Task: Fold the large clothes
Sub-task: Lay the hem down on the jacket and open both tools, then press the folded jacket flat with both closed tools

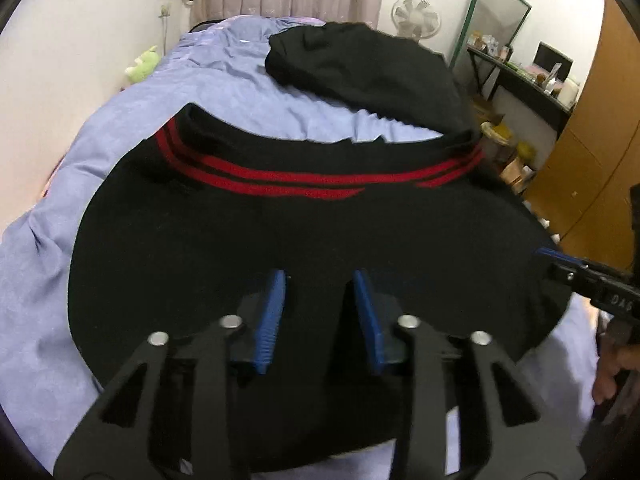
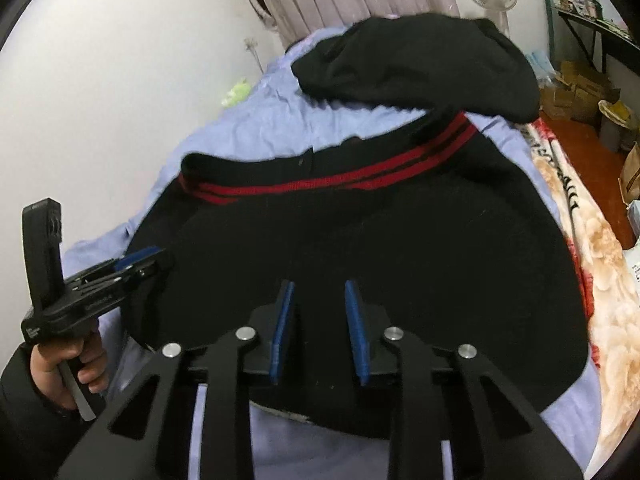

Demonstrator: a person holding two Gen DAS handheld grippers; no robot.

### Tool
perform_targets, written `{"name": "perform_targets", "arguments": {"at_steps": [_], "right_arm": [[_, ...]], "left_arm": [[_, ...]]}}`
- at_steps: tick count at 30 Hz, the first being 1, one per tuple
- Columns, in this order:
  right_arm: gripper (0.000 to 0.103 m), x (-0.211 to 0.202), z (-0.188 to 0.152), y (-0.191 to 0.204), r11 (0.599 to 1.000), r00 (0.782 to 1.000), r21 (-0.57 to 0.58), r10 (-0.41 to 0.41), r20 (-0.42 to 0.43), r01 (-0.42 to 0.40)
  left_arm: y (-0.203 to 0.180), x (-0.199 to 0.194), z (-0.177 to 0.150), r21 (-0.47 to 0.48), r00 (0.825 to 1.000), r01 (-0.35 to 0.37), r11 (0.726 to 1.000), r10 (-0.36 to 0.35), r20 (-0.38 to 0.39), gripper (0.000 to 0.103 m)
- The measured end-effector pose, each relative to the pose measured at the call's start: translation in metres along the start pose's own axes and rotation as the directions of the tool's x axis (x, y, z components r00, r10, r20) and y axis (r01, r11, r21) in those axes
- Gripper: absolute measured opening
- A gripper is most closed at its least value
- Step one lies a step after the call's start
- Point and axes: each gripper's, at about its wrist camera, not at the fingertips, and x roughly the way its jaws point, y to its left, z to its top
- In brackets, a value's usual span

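A large black garment (image 1: 280, 240) with two red stripes (image 1: 304, 180) lies spread on the bed; it also shows in the right wrist view (image 2: 400, 248). One black sleeve or hood part (image 1: 368, 72) trails toward the head of the bed, also in the right wrist view (image 2: 420, 68). My left gripper (image 1: 320, 280) is open with nothing between its blue pads, low over the garment's near part; it shows from the side in the right wrist view (image 2: 140, 260). My right gripper (image 2: 320, 292) is open and empty over the garment; its tip shows in the left wrist view (image 1: 548, 254).
The bed has a light blue sheet (image 1: 100, 208). A floral blanket (image 2: 600, 300) lies along its right edge. A green plush toy (image 1: 144, 66) sits by the wall. A fan (image 1: 416, 16), a shelf (image 1: 520, 80) and boxes (image 2: 572, 88) stand to the right.
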Motion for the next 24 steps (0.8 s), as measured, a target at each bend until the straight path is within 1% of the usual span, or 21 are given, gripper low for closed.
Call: {"name": "perform_targets", "arguments": {"at_steps": [3,7,10,18,24], "right_arm": [[0.024,0.015,-0.001,0.001,1.000,0.999,-0.025,-0.011,-0.030,0.010],[0.024,0.031,-0.003,-0.001,1.000,0.997,-0.018,-0.014,-0.075,0.013],[0.024,0.038,-0.006,-0.003,1.000,0.995,-0.010,-0.015,-0.099,0.014],[0.024,0.052,-0.012,-0.007,1.000,0.991,0.021,-0.001,-0.137,0.004],[0.022,0.066,-0.011,-0.016,0.998,0.985,0.056,0.030,-0.171,-0.020]], "left_arm": [[0.005,0.008,-0.001,-0.021,1.000,0.006,1.000,-0.007,-0.020,0.034],[-0.004,0.015,-0.002,0.017,0.999,-0.039,0.999,0.040,-0.036,0.034],[-0.007,0.021,-0.002,0.026,0.997,-0.050,0.998,0.051,-0.055,0.034],[-0.006,0.031,-0.003,0.025,0.995,-0.039,0.999,0.041,-0.086,0.034],[-0.006,0.038,-0.006,0.028,0.994,-0.038,0.999,0.040,-0.100,0.035]]}}
